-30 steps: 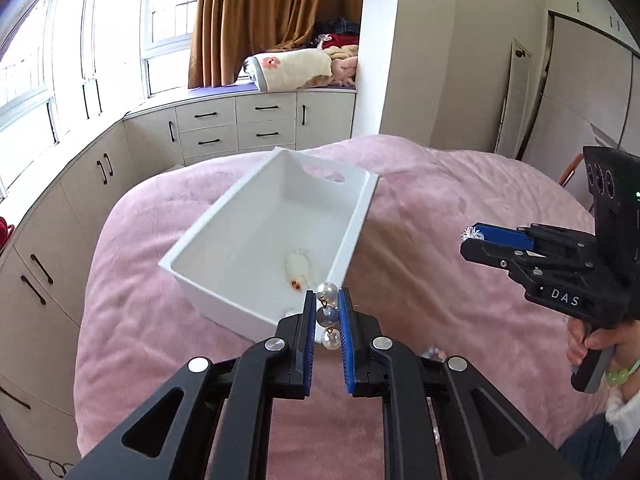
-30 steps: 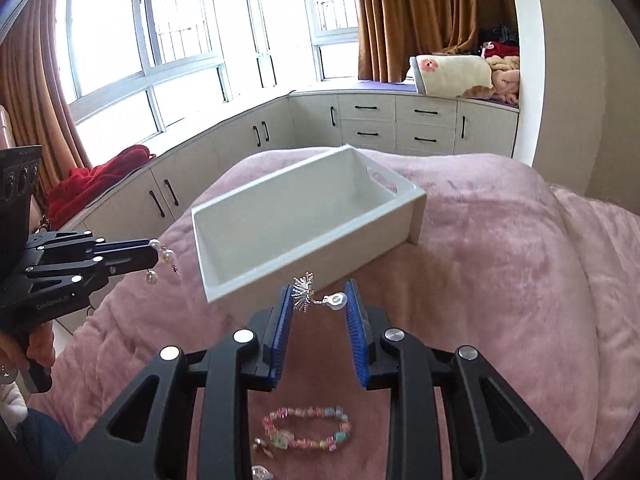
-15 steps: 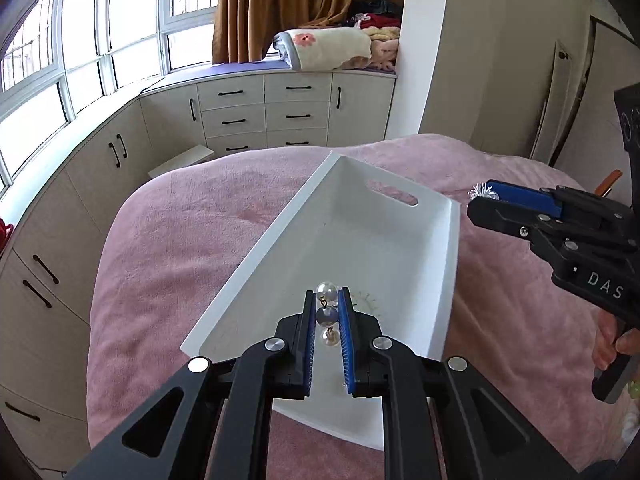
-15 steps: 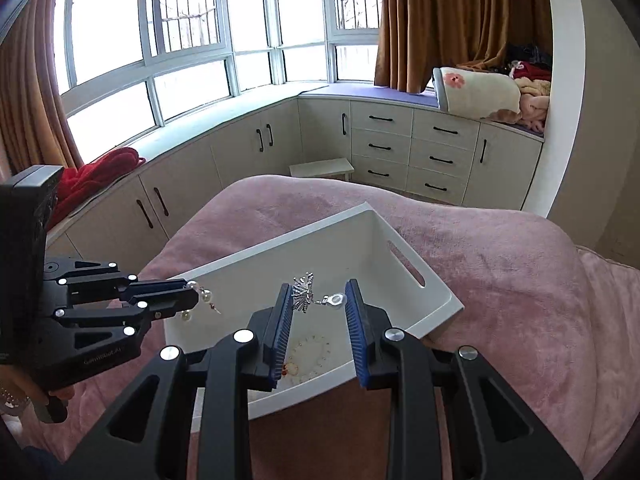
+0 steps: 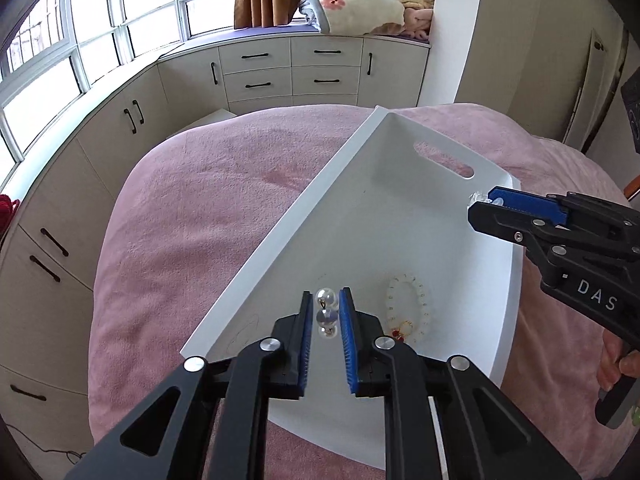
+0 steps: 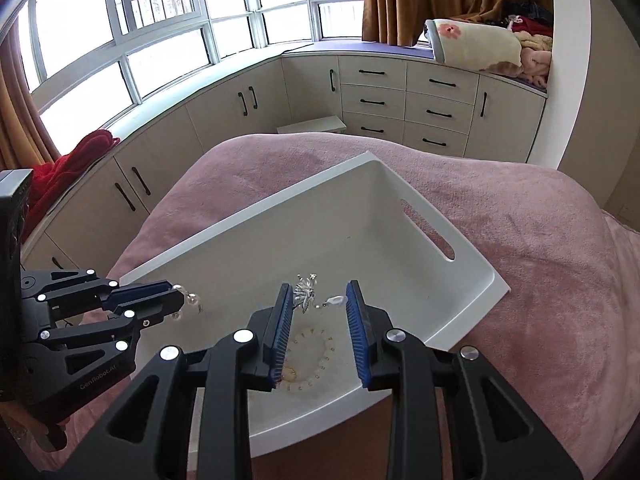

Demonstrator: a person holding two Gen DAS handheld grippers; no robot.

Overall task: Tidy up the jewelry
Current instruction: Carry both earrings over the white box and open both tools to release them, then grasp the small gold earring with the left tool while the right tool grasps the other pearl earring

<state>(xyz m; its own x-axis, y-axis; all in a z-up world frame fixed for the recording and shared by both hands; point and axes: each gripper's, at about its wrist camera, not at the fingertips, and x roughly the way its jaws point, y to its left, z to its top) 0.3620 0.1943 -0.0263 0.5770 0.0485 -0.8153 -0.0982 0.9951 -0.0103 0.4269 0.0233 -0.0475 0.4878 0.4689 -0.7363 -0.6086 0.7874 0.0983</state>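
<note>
A white bin (image 5: 280, 236) with a slot handle lies on the pink bedspread; it also shows in the right wrist view (image 6: 248, 216). A pale bead bracelet (image 5: 408, 308) lies on its floor, seen too in the right wrist view (image 6: 316, 356). My left gripper (image 5: 326, 312) is shut on a pearl earring (image 5: 326, 304) above the bin's near-left part. My right gripper (image 6: 318, 300) is shut on a silver sparkly earring (image 6: 306, 294) with a white drop, held above the bin. Each gripper shows in the other's view, the left (image 6: 176, 298) and the right (image 5: 486, 200).
The pink bedspread (image 6: 540, 240) covers the bed around the bin. Cream drawers and cabinets (image 6: 400, 100) line the bay window behind. A red cloth (image 6: 68, 164) lies on the sill at left, folded blankets (image 6: 480, 44) at right.
Both grippers have moved forward and up over the bin, still holding their earrings. The bin's inside and the bracelet now lie below them.
</note>
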